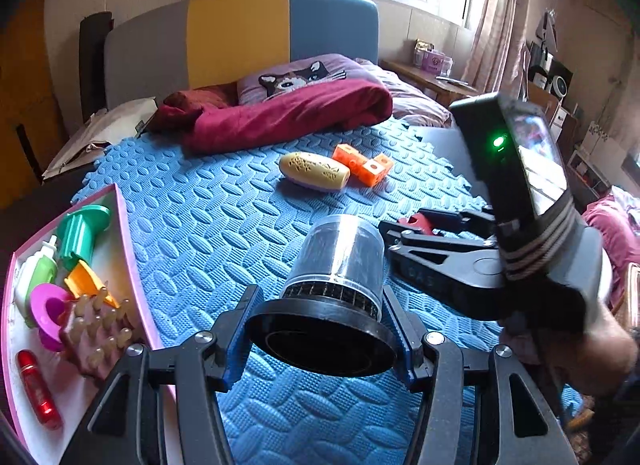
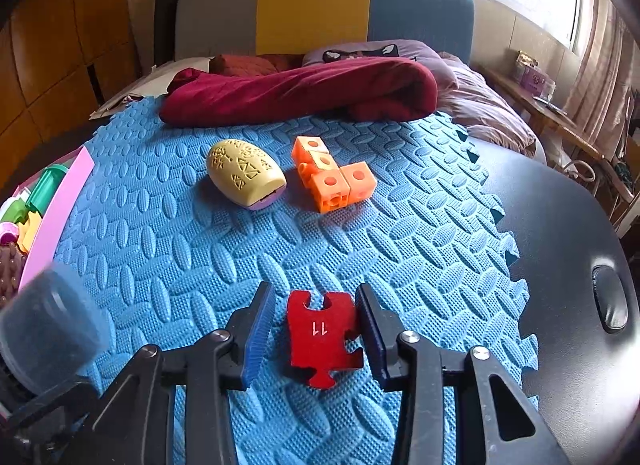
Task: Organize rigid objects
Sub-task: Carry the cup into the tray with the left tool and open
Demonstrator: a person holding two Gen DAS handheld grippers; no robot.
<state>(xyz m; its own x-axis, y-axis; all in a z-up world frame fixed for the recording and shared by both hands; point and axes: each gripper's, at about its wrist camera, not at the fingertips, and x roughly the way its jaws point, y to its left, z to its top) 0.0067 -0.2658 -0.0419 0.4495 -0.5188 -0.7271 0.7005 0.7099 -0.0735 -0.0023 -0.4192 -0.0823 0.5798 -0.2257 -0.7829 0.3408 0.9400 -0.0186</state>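
- one clear jar with black lid (image 1: 334, 285), centre of the left wrist view
- one red puzzle piece (image 2: 325, 339), lower middle
- one yellow egg-ish shell (image 2: 246, 173)
- one orange cube cluster (image 2: 332, 175)
- one pink tray (image 1: 124, 249), lower left
- two grippers (image 1: 320, 339) (image 2: 316, 335)

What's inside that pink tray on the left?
The pink tray holds a green funnel-shaped toy, an orange piece, a magenta ring, a brown knobbed massager and a red tube. Anything beneath them is hidden.
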